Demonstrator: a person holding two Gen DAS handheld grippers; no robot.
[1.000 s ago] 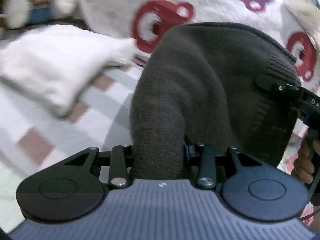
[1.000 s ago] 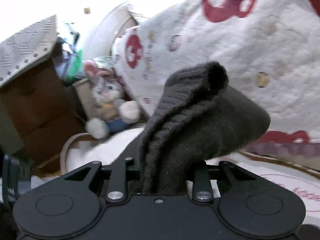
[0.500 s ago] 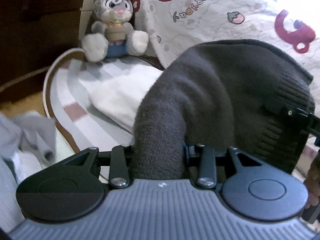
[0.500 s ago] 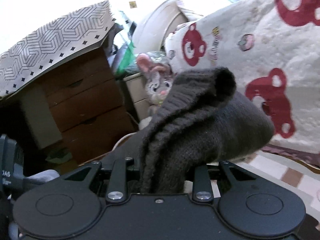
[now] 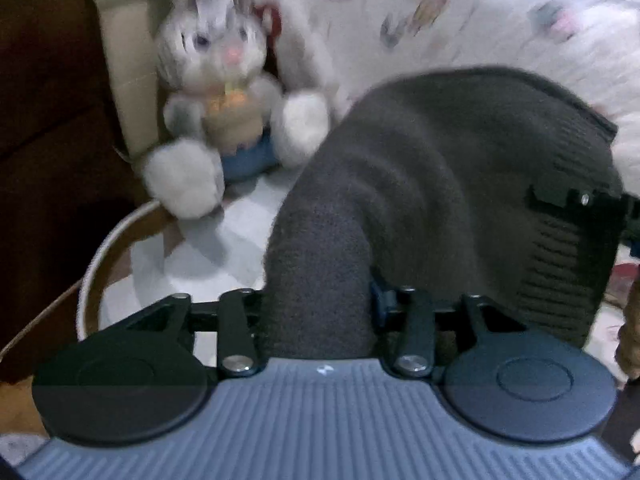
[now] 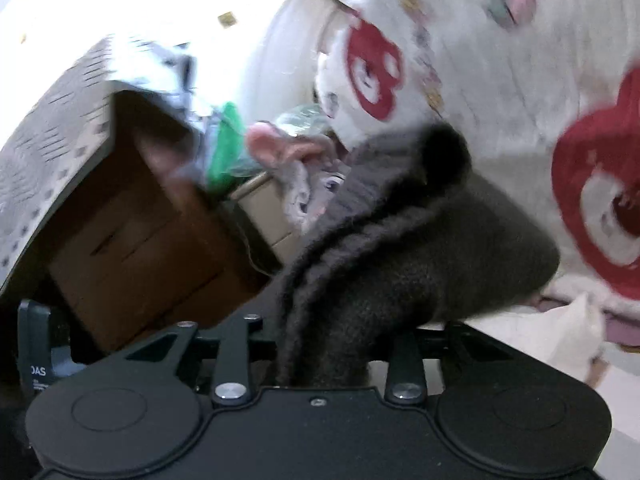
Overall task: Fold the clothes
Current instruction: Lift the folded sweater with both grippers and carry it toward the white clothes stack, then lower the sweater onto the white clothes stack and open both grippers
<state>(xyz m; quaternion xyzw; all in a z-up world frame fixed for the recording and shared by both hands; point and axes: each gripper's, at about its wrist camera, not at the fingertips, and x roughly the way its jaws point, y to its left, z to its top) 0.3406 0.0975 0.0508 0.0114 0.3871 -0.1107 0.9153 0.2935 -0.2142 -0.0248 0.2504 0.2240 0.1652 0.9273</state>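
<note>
The only writing that can be read is "DAS" in small white letters on a dark block at the far left edge of the right wrist view; smaller print beneath it is too blurred to make out.

The left gripper (image 5: pixel 318 300) is clamped on a bunched fold of the dark grey knitted garment (image 5: pixel 460 184), which rises out of its jaws and arches over to the right. There, in the left wrist view, a black finger of the right gripper (image 5: pixel 576 200) pinches the ribbed hem, and part of a hand (image 5: pixel 630 344) shows at the frame's right edge. In its own view the right gripper (image 6: pixel 326 354) is closed on a thick gather of the same knit, the cloth standing up and curling over — held clear of the bed between the two tools.

Behind the garment sit a grey plush rabbit (image 5: pixel 216 92), a white quilt with red bear prints (image 6: pixel 520 60) and a brown wooden drawer unit (image 6: pixel 136 216).
</note>
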